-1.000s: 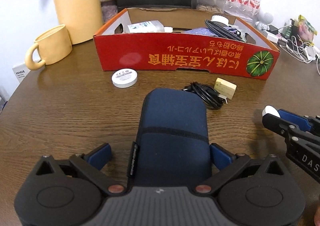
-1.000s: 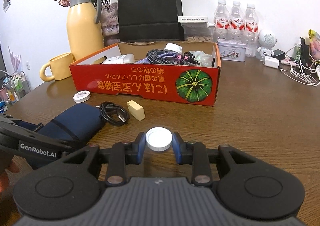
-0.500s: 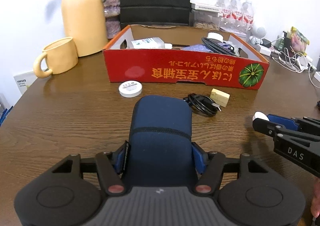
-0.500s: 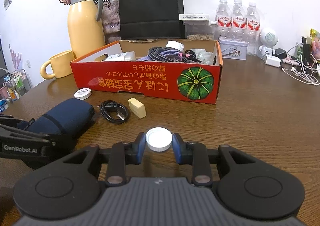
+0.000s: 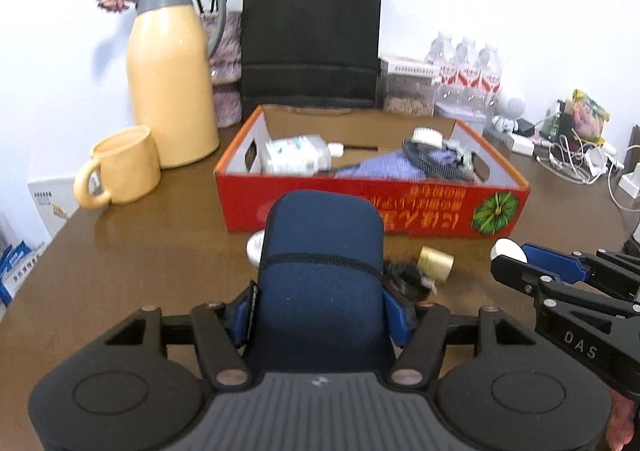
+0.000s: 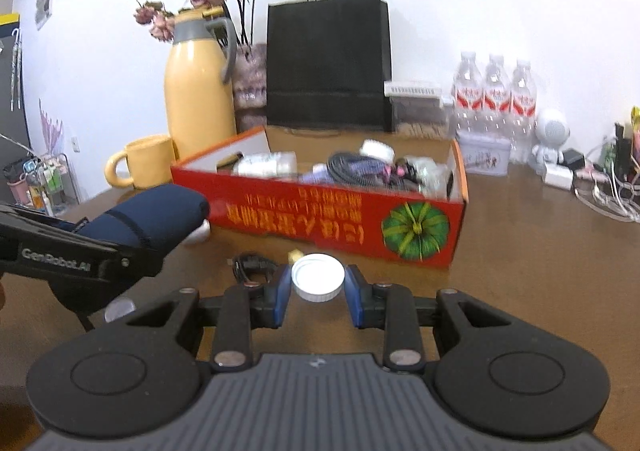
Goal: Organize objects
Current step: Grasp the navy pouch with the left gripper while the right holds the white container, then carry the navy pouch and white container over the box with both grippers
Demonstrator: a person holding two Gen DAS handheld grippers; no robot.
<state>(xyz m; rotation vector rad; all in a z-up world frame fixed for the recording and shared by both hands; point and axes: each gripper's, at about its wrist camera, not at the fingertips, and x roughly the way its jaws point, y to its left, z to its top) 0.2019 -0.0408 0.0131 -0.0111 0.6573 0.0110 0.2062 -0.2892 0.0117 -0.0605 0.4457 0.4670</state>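
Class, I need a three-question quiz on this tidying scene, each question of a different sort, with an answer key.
1. True or false: the left tool is clamped on the navy pouch.
2. What does the right tool hold? A) yellow mug B) white cap C) black cable
3. Fill in: the red box shows a green ____ on its front.

Key: 1 true. 2 B, the white cap. 3 pumpkin.

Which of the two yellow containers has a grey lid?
The tall jug; it has a grey collar and handle. The mug beside it is short and open-topped.
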